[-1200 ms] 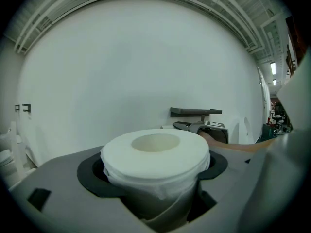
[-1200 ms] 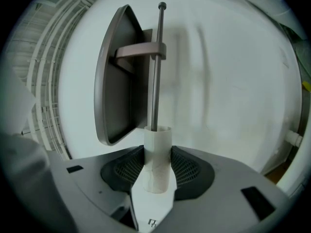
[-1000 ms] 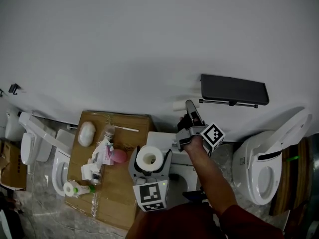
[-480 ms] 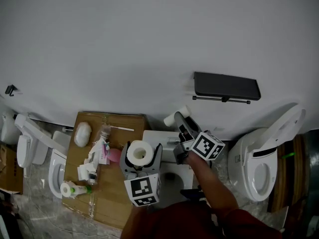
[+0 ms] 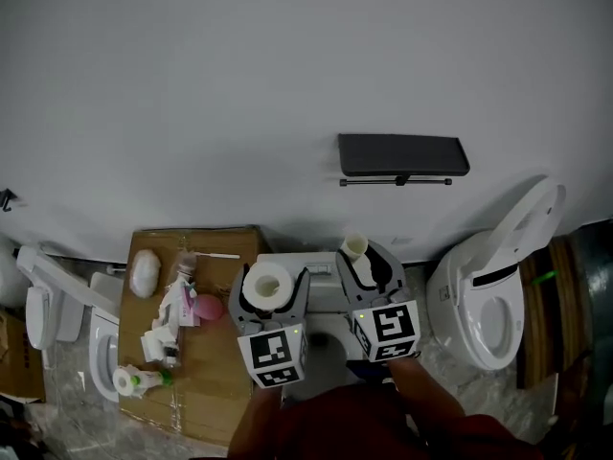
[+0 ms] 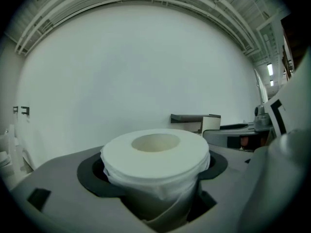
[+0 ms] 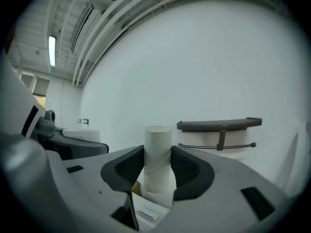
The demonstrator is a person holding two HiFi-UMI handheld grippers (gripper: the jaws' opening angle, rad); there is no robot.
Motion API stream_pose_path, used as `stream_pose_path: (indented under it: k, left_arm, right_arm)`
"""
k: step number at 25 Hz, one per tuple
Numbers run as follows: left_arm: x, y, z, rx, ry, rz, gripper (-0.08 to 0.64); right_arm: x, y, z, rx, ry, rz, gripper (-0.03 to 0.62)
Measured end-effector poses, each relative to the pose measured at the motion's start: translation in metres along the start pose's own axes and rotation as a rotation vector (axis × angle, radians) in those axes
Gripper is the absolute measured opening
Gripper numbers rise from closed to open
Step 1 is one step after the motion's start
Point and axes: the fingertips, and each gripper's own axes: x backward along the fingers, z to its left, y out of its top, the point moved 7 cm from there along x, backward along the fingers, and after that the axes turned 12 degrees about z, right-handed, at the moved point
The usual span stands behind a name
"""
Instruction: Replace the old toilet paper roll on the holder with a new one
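The right gripper [image 7: 158, 168] has its jaws closed on a bare cardboard tube [image 7: 158, 147]. The tube stands upright between the dark pads [image 7: 190, 171], and its open top rises above them. A scrap of paper [image 7: 146, 205] hangs at the tube's foot, at 6 o'clock. On the white wall [image 7: 194, 57], at 3 o'clock from the tube, sits the dark holder [image 7: 219, 124], with a thin bar [image 7: 214, 146] just beneath it. A small bracket [image 7: 85, 122] is at 9 o'clock and a ceiling light [image 7: 52, 50] at 10 o'clock.
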Motion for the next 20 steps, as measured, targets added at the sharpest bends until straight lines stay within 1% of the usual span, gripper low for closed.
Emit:
stream_pose_path:
  k: [2,4,7,11,14,20]
  left_arm:
    - [-0.004,-0.002,-0.006,-0.005,-0.024,0.004,0.463]
    - [-0.008,-0.003,-0.012,-0.009,-0.049,0.007,0.463]
    - [-0.014,0.0,-0.021,-0.026,-0.075,0.007,0.463]
    - [-0.023,0.005,-0.03,-0.032,-0.104,0.0,0.463]
    - [-0.035,0.008,-0.033,0.004,-0.131,0.004,0.463]
    - [-0.077,0.013,-0.034,0.102,-0.172,0.012,0.463]
  right_arm:
    - [0.011,-0.006,-0.007,0.042,-0.071,0.033,0.179]
    - [0.018,-0.013,-0.016,0.034,-0.109,0.054,0.179]
    - [0.023,-0.02,-0.029,0.019,-0.145,0.069,0.179]
    - [0.027,-0.027,-0.039,-0.001,-0.167,0.084,0.179]
    - [0.027,-0.033,-0.045,-0.014,-0.178,0.1,0.179]
    - [0.02,-0.041,-0.054,0.002,-0.201,0.125,0.179]
